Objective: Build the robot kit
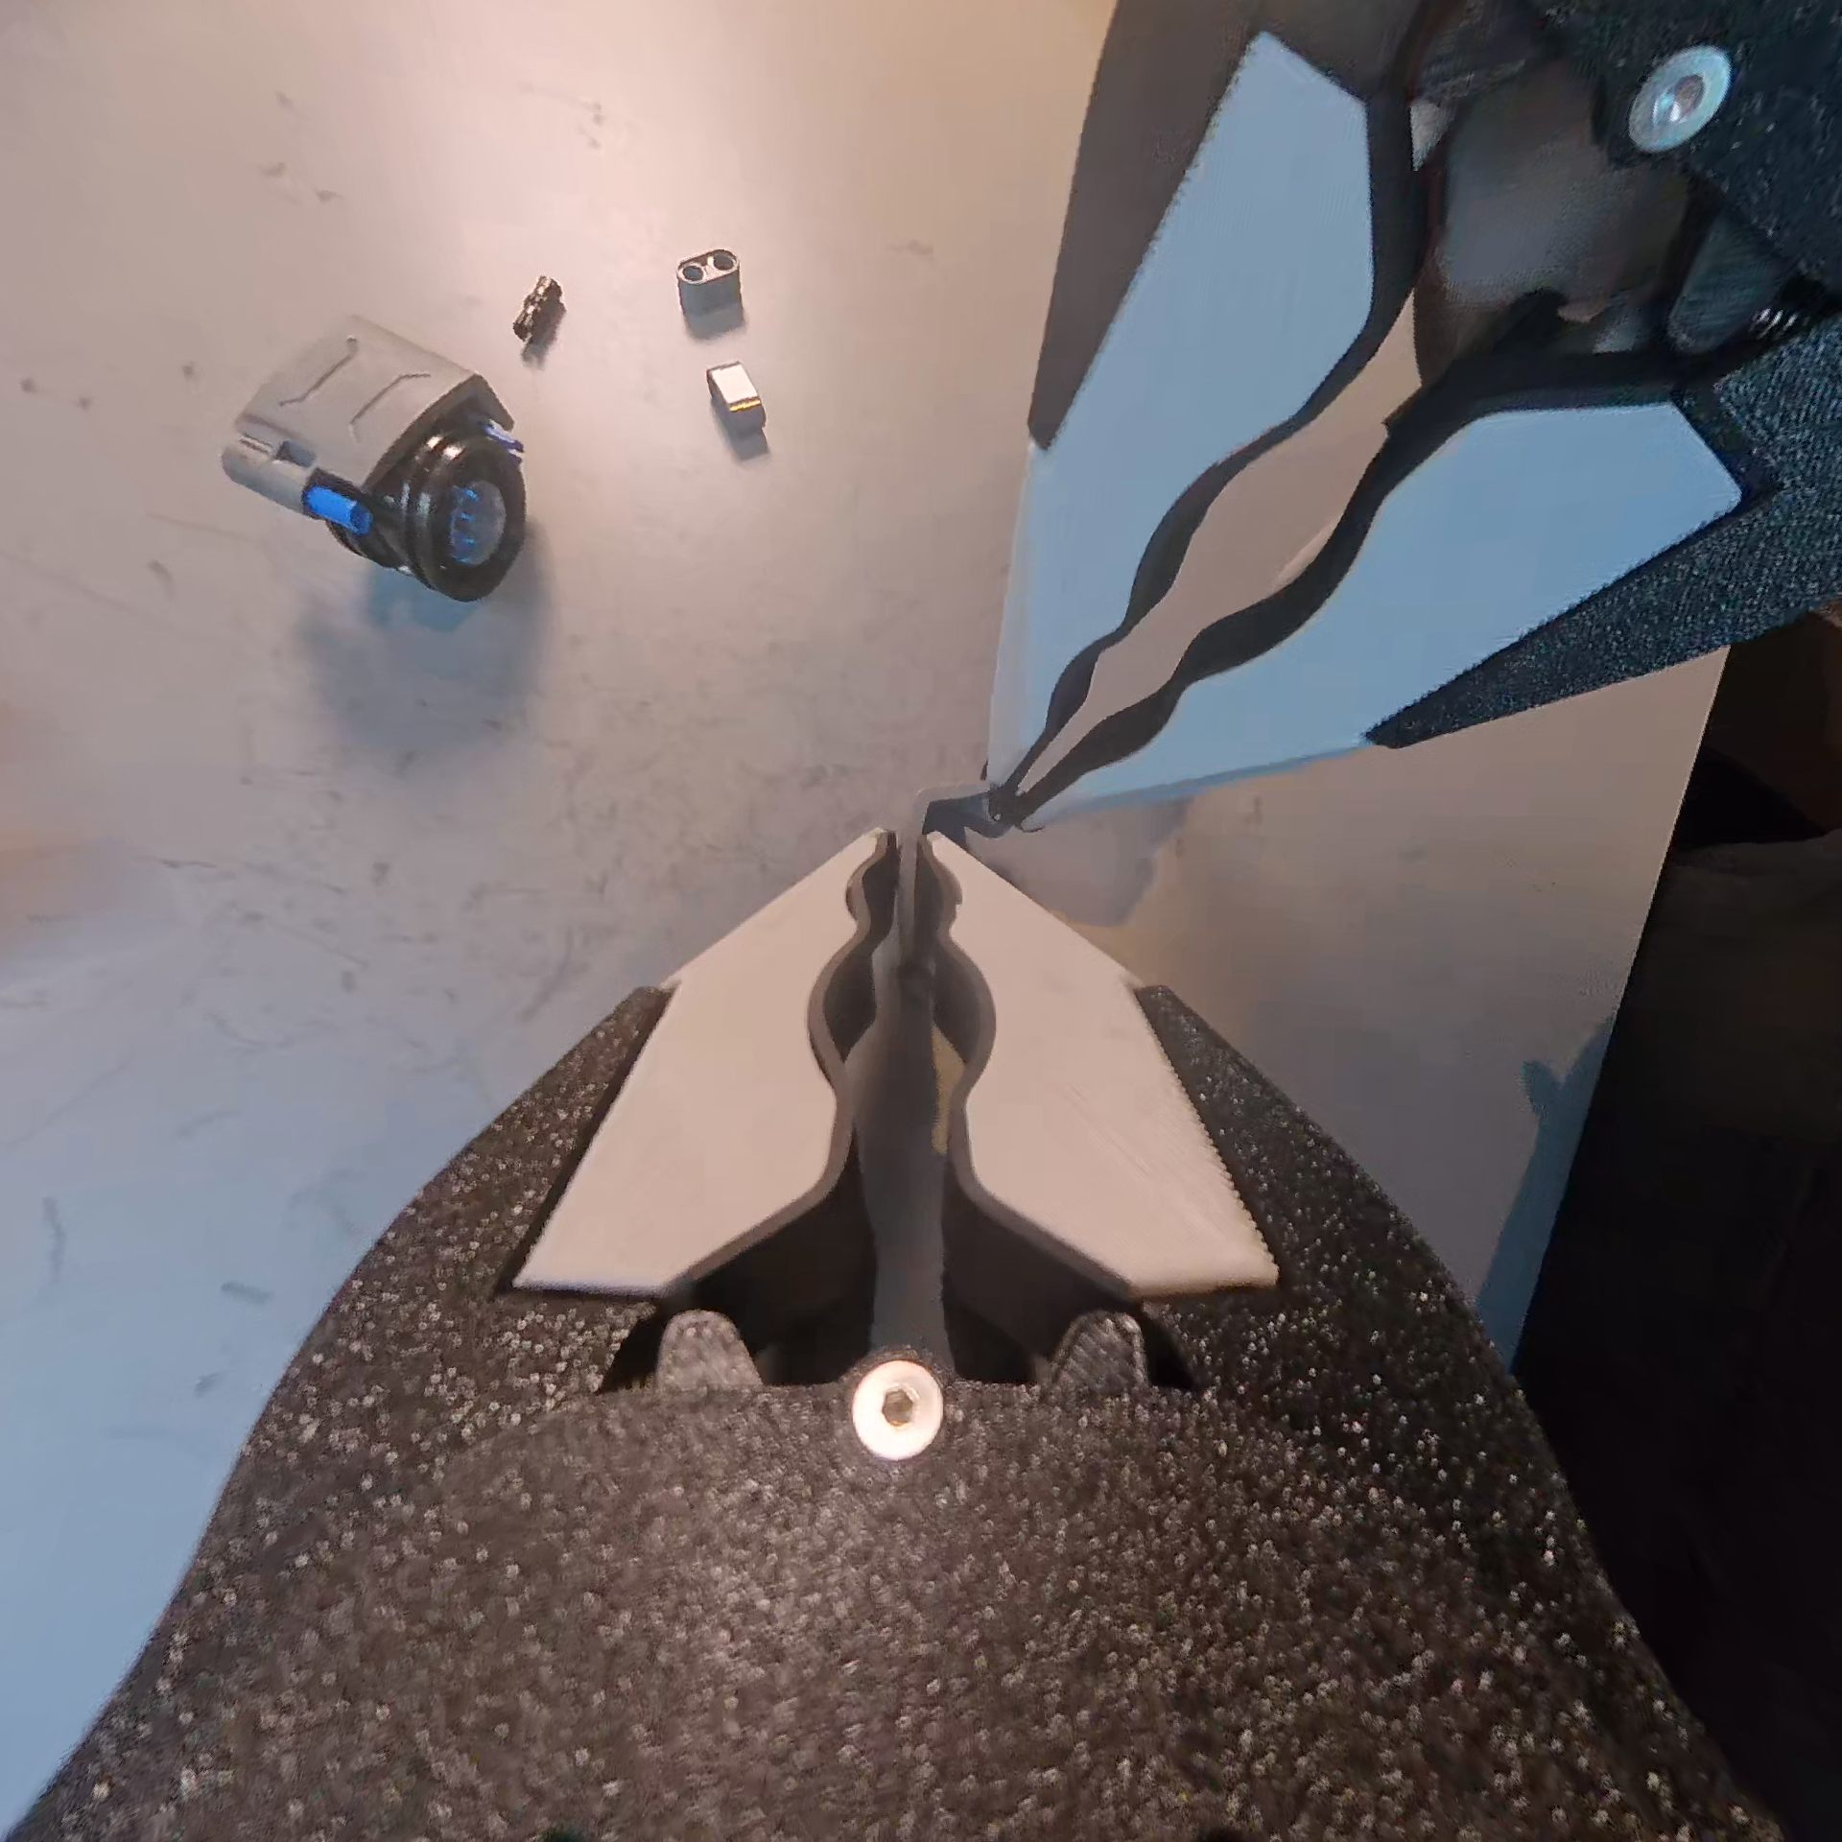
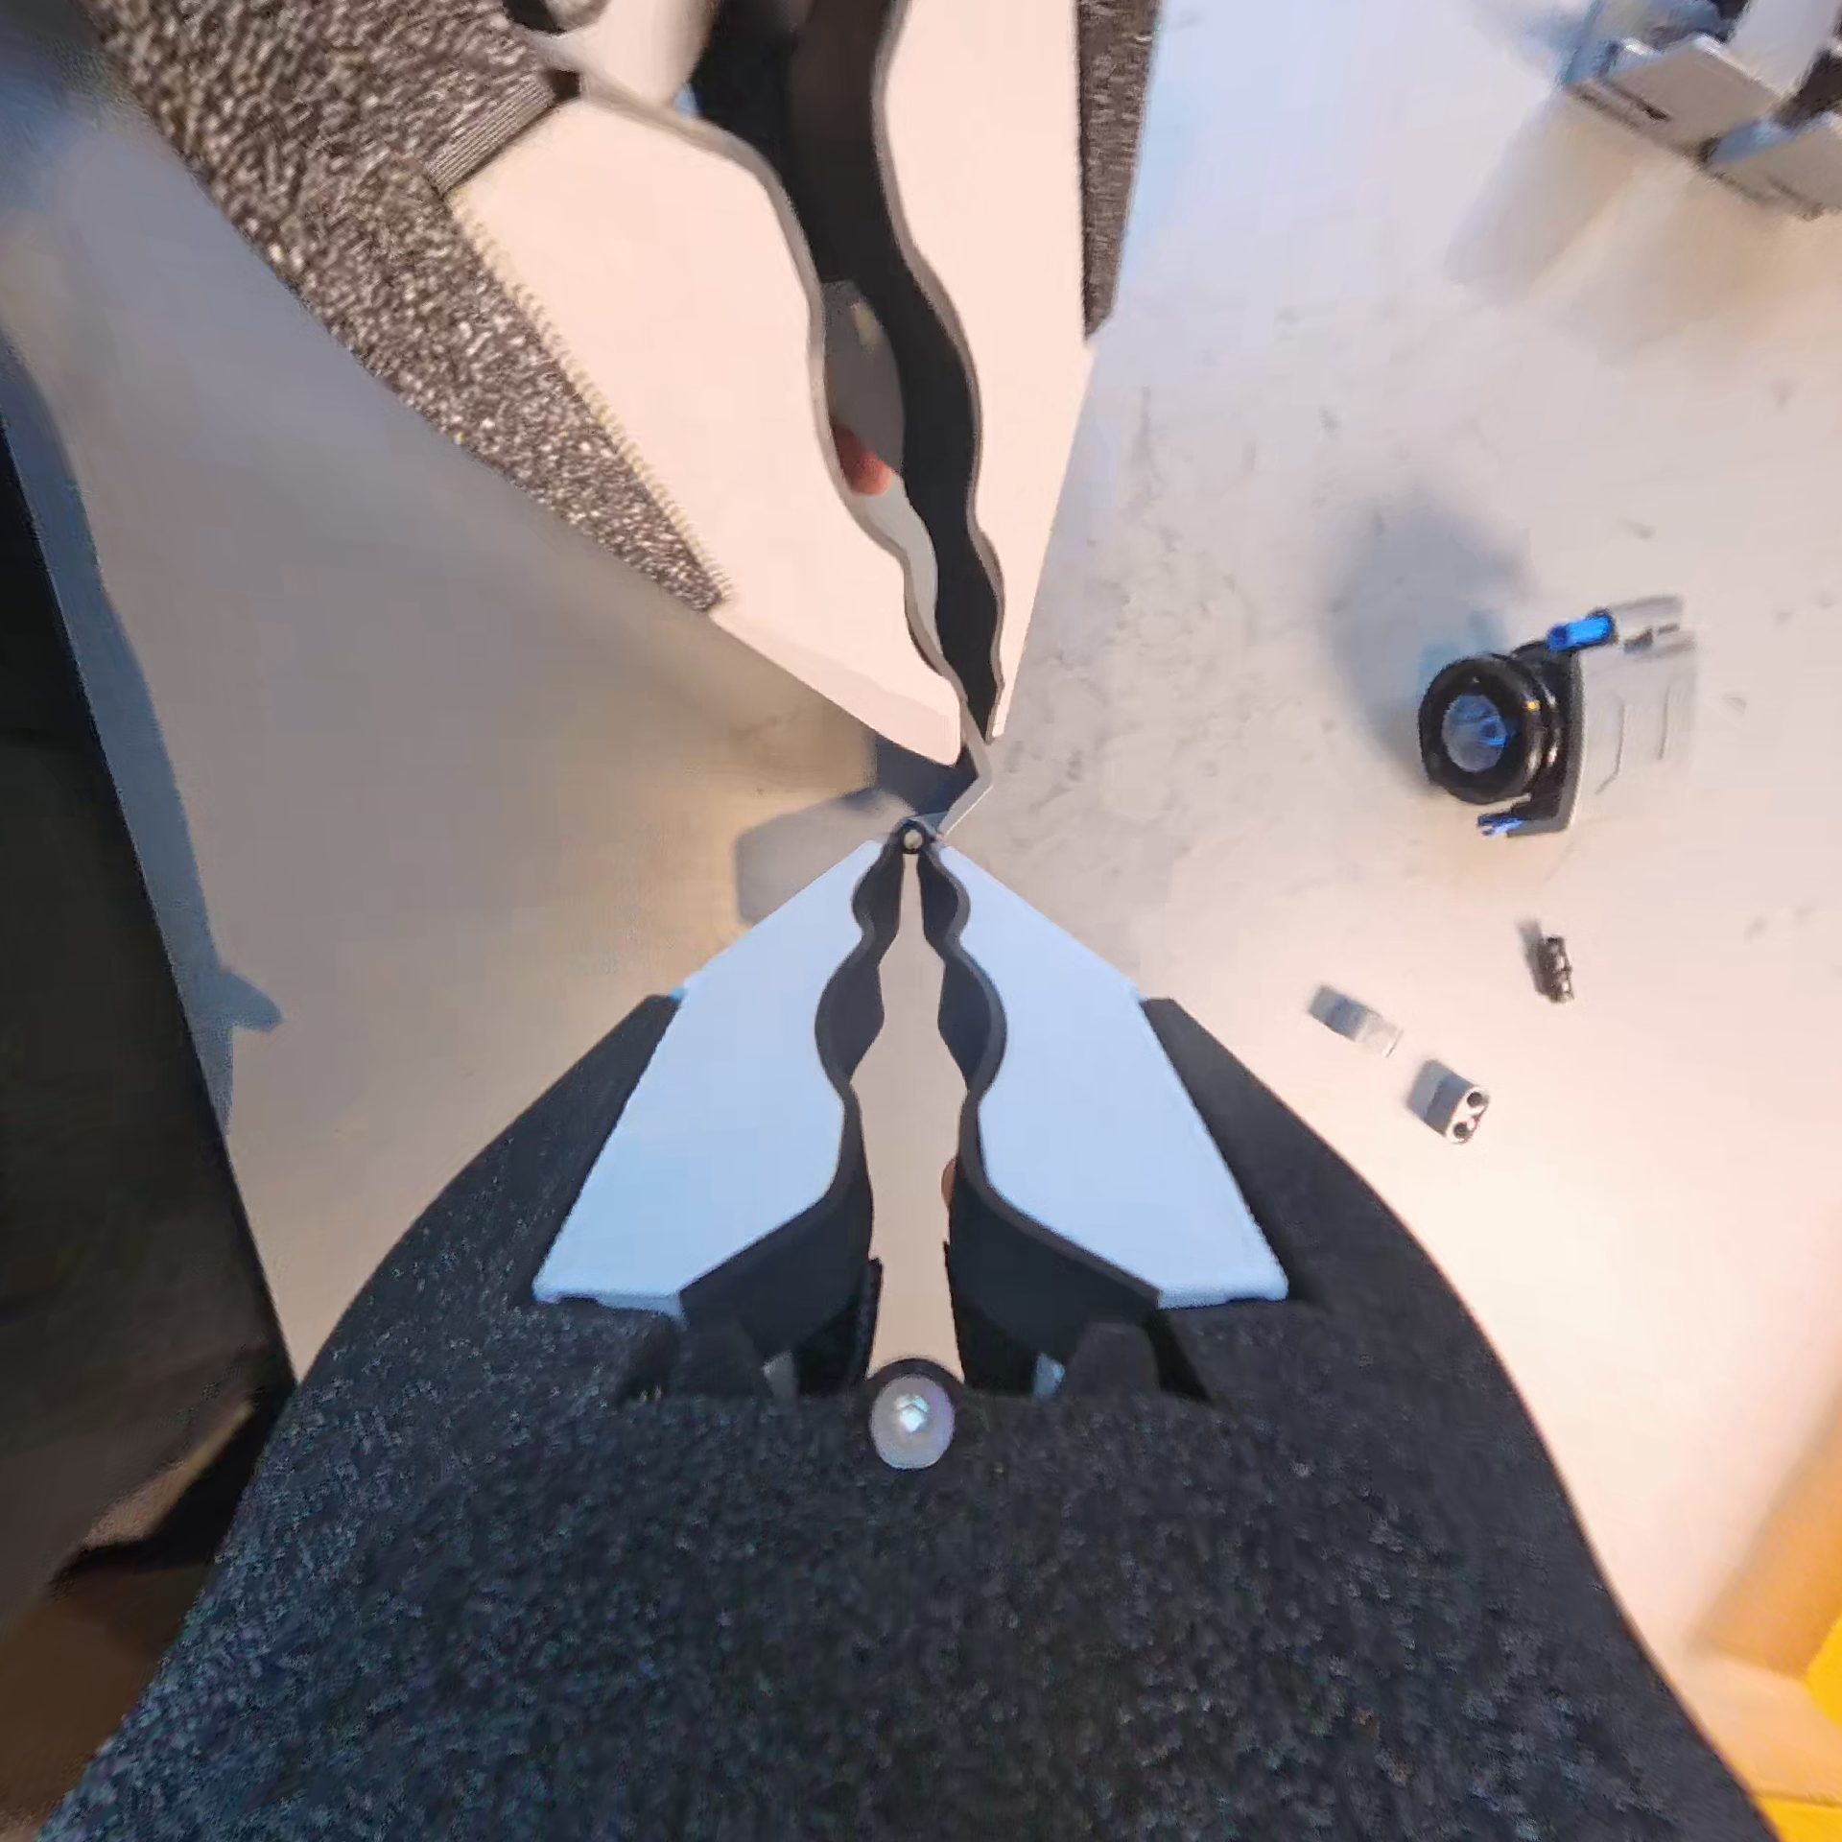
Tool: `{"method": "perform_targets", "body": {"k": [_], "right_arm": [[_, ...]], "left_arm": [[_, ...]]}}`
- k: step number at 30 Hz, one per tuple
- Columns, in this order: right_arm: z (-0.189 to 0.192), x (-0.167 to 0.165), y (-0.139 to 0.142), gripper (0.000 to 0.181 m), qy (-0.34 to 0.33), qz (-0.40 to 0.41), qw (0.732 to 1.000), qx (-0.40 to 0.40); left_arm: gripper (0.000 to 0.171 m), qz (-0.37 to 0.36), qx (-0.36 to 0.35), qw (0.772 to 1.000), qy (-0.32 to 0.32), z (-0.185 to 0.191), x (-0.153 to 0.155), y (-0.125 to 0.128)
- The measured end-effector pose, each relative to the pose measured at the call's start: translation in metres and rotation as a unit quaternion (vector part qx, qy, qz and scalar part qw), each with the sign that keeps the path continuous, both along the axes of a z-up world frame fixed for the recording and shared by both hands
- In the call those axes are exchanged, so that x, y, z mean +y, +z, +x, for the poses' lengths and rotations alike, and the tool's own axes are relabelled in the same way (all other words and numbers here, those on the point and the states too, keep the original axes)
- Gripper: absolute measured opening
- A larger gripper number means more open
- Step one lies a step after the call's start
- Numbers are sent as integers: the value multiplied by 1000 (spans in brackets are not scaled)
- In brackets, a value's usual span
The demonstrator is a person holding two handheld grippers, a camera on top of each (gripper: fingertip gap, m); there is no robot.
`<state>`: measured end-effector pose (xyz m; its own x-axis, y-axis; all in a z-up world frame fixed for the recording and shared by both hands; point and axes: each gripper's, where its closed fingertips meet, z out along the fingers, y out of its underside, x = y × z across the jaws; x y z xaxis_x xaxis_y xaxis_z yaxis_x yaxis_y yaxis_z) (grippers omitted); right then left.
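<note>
Our left gripper (image 1: 909, 847) is pressed together on a thin grey strip (image 1: 909, 902) that runs lengthwise between its fingers and sticks out past the tips toward 12 o'clock. Our right gripper (image 2: 912, 847) comes in from 1 o'clock in the left wrist view, tips meeting ours; it is pinched on a small dark pin (image 2: 913, 837) touching the strip's bent end. Both hover above the pale table (image 1: 698, 698). Well apart at 10 o'clock lie a grey wheel block (image 1: 384, 463), a black connector (image 1: 539, 304), a two-hole grey brick (image 1: 713, 284) and a small plate (image 1: 738, 394). We see no containers.
</note>
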<state>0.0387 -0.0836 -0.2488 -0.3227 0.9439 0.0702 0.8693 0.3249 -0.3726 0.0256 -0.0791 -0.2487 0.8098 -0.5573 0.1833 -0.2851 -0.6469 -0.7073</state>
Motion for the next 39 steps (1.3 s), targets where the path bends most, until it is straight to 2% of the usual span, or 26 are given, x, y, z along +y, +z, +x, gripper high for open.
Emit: {"method": "perform_targets", "body": {"k": [3,10,13,22,26,33,37,39], "right_arm": [[0,0,0,1,-39,-6,999,18],[-1,1,1,2,-71,-8,996,48],[3,0,7,18,-92,-43,992,73],[-2,4,2,12,-140,-39,979,143],[1,7,0,6,-117,-35,982,144],[2,10,4,16,-26,-5,984,175],[-1,5,8,16,14,17,977,212],[-3,1,15,16,39,31,969,241]], "left_arm": [[3,3,-3,1000,6,0,0,0],[3,-1,2,1000,0,-1,0,0],[2,-7,-1,1000,10,-3,2,0],[2,-23,-4,1000,8,1,-3,2],[9,-38,-16,999,-7,5,-13,4],[13,-46,-20,999,-8,-1,-14,6],[3,-66,-28,997,-14,-6,-8,-2],[2,-91,-63,994,-24,-4,-7,-1]]}}
